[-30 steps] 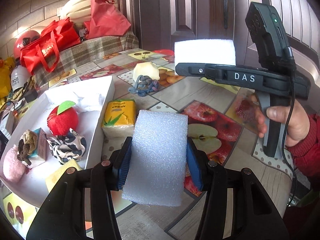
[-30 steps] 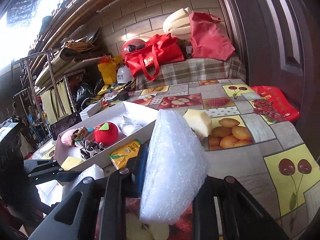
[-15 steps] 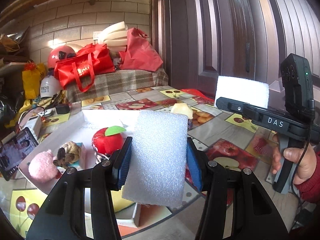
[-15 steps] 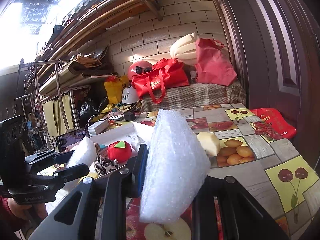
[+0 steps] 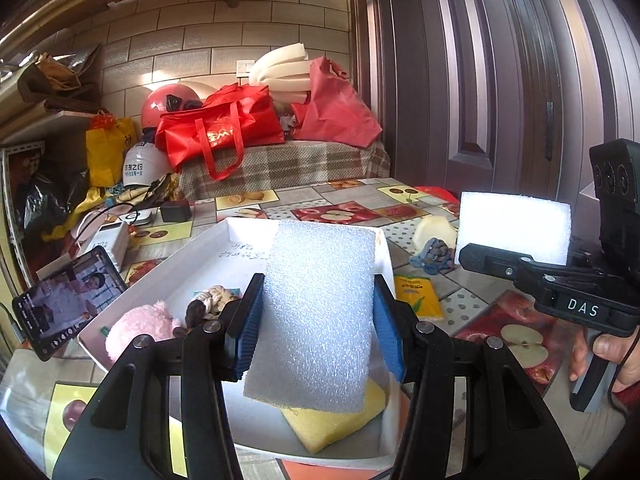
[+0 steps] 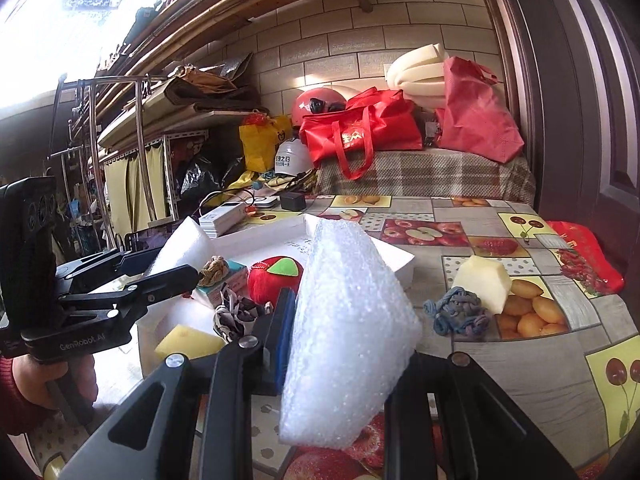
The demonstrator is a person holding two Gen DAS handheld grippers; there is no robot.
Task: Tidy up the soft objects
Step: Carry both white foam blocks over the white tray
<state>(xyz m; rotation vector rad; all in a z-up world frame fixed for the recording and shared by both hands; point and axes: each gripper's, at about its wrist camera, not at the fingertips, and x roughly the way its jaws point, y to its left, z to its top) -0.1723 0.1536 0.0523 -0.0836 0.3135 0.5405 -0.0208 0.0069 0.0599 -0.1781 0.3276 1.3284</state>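
My left gripper point(image 5: 316, 320) is shut on a white foam block point(image 5: 316, 312) and holds it above the near end of the white tray point(image 5: 240, 228). The tray holds a pink plush point(image 5: 136, 328), a knotted rope toy point(image 5: 212, 300), a yellow sponge point(image 5: 332, 420), a red plush apple point(image 6: 272, 276) and a patterned cloth point(image 6: 236, 312). My right gripper point(image 6: 340, 340) is shut on a second white foam block point(image 6: 348, 332), to the right of the tray; it also shows in the left wrist view point(image 5: 516, 236).
On the fruit-print tablecloth lie a blue knotted rope point(image 6: 456, 312), a cream foam piece point(image 6: 484, 280) and a yellow packet point(image 5: 416, 296). A phone point(image 5: 68, 300) stands left of the tray. Red bags point(image 5: 220, 132) and helmets sit at the far end, a dark door on the right.
My left gripper has carried its foam block left, from over the tablecloth to above the tray. My right gripper with its block has shifted slightly toward the tray.
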